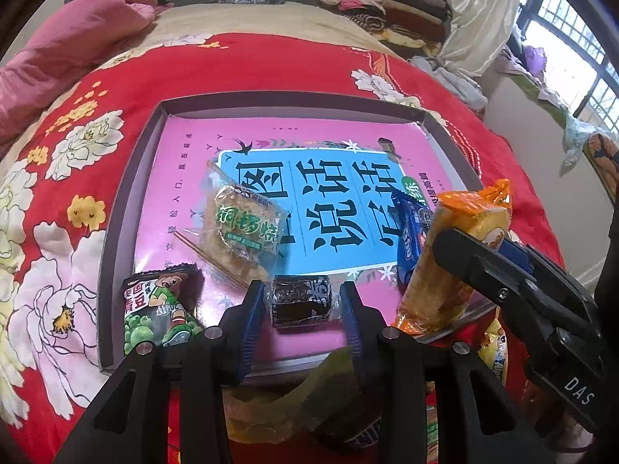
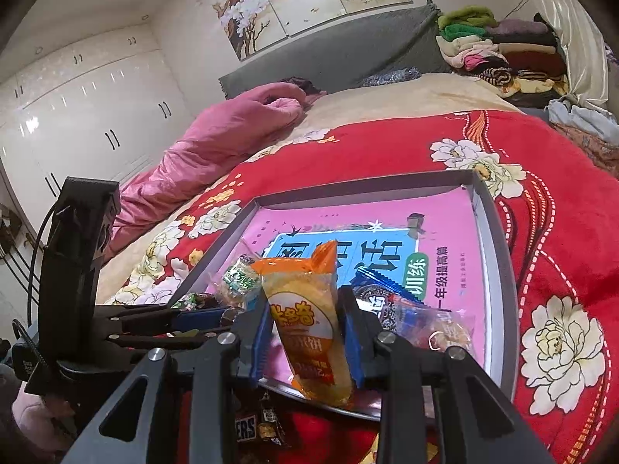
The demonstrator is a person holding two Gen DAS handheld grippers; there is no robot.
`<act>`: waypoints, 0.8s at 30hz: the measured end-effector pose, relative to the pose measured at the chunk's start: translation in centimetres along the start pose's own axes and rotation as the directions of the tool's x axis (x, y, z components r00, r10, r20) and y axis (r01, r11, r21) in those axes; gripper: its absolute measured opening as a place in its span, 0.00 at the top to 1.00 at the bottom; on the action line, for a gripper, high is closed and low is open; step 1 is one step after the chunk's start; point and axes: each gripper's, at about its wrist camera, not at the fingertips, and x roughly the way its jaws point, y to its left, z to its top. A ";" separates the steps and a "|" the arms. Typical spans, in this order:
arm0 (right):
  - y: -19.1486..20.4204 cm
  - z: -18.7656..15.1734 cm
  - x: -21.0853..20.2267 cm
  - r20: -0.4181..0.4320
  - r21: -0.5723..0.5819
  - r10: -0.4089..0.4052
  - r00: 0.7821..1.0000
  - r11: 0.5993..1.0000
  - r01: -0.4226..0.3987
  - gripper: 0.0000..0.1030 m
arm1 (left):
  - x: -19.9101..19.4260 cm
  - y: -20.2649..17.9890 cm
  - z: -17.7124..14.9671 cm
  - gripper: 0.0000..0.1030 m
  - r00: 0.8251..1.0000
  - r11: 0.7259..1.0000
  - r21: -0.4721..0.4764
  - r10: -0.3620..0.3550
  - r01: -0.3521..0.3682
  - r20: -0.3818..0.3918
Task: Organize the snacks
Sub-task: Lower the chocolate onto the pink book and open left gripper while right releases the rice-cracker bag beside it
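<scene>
Currently, on the bed:
Tray: shallow grey box lid on the red floral quilt, a pink-and-blue book cover lining its floor.
Left gripper: at 6 o'clock of the tray, blue pads flanking a dark seaweed-wrapped snack; left pad touches the wrapper, right pad shows a thin gap, so a firm grip cannot be told.
Right gripper: clamped on the orange-and-yellow cake packet, which stands tilted at the tray's near edge, about 4 o'clock in the left wrist view.
Green pea packet: at 9 o'clock of the left gripper, just beside it, leaning on the tray's near left corner.
Clear pastry packet: at 11 o'clock of the left gripper, flat on the book cover.
Blue cookie packet: touching the cake packet's left side.
Loose snacks: on the quilt below the tray's near edge.
</scene>
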 end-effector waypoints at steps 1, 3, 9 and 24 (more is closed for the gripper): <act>0.0 0.0 0.0 0.000 0.000 0.002 1.000 1.000 -0.002 0.67 | 0.0 0.0 0.0 0.60 1.000 1.000 0.000 0.001 -0.001 0.000; 0.0 0.0 0.1 -0.002 0.002 0.013 1.000 1.000 -0.013 0.66 | 0.0 0.0 0.0 0.60 1.000 1.000 -0.001 0.000 0.000 -0.001; 0.2 -0.1 0.4 -0.015 0.006 0.047 0.999 0.999 -0.047 0.64 | 0.0 0.0 -0.1 0.60 1.000 1.000 0.002 0.004 -0.004 -0.002; 0.8 -0.7 1.6 -0.066 0.015 0.077 0.995 0.997 -0.076 0.63 | -0.2 0.3 -0.1 0.60 1.000 1.000 -0.006 0.009 -0.009 0.002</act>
